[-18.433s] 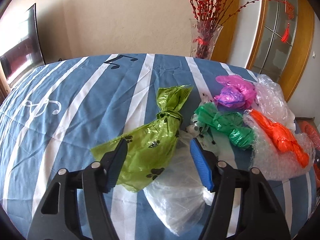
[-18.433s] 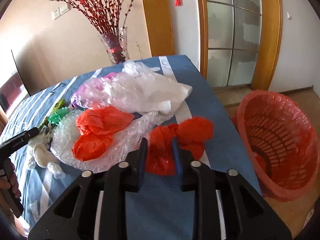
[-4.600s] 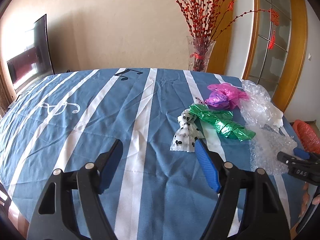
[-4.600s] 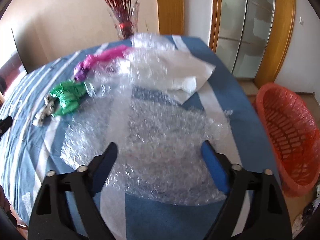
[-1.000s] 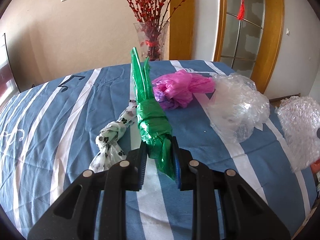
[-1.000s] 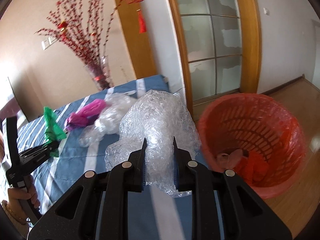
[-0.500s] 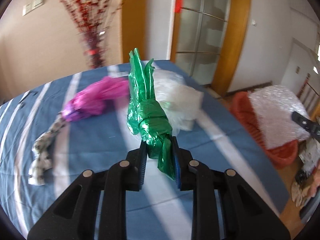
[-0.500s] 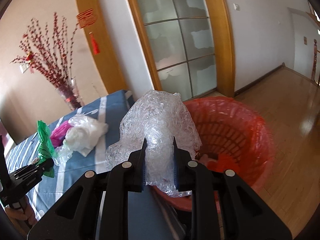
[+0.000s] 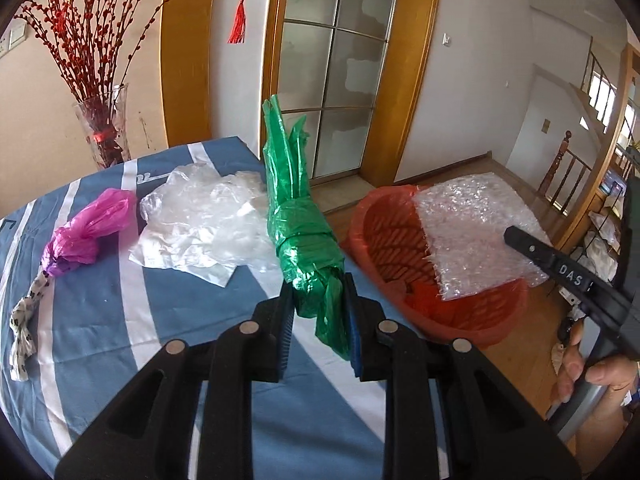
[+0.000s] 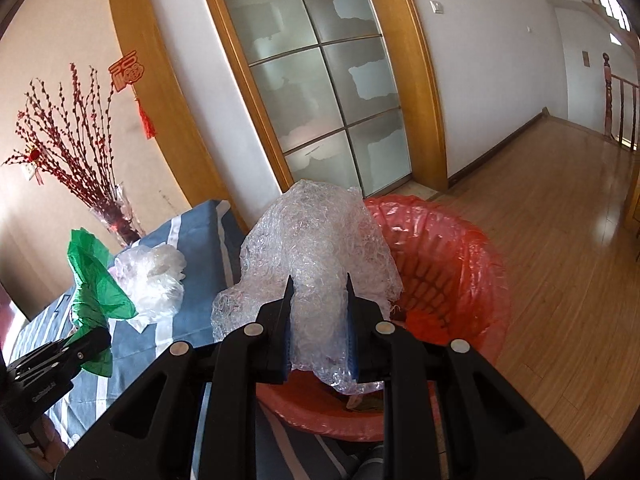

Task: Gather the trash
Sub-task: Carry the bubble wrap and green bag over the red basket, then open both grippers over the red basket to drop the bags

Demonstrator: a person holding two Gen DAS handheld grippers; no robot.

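My left gripper (image 9: 318, 308) is shut on a knotted green plastic bag (image 9: 300, 232) and holds it upright above the table's right edge. My right gripper (image 10: 318, 312) is shut on a wad of bubble wrap (image 10: 316, 248) and holds it over the red basket (image 10: 472, 264), which has a red liner and some trash inside. In the left wrist view the basket (image 9: 380, 232) stands on the floor beside the table, with the bubble wrap (image 9: 472, 224) above it. The green bag also shows in the right wrist view (image 10: 96, 288).
On the blue striped tablecloth (image 9: 180, 312) lie a clear plastic bag (image 9: 204, 220), a pink bag (image 9: 88, 228) and a white paw-print bag (image 9: 24, 328). A glass vase (image 9: 104, 136) with red branches stands at the table's back. Wooden floor (image 10: 560, 240) extends right.
Both grippers have swung right towards the basket with their loads. The bubble wrap now hangs over the basket's opening, and the green bag has come closer to the table's edge.
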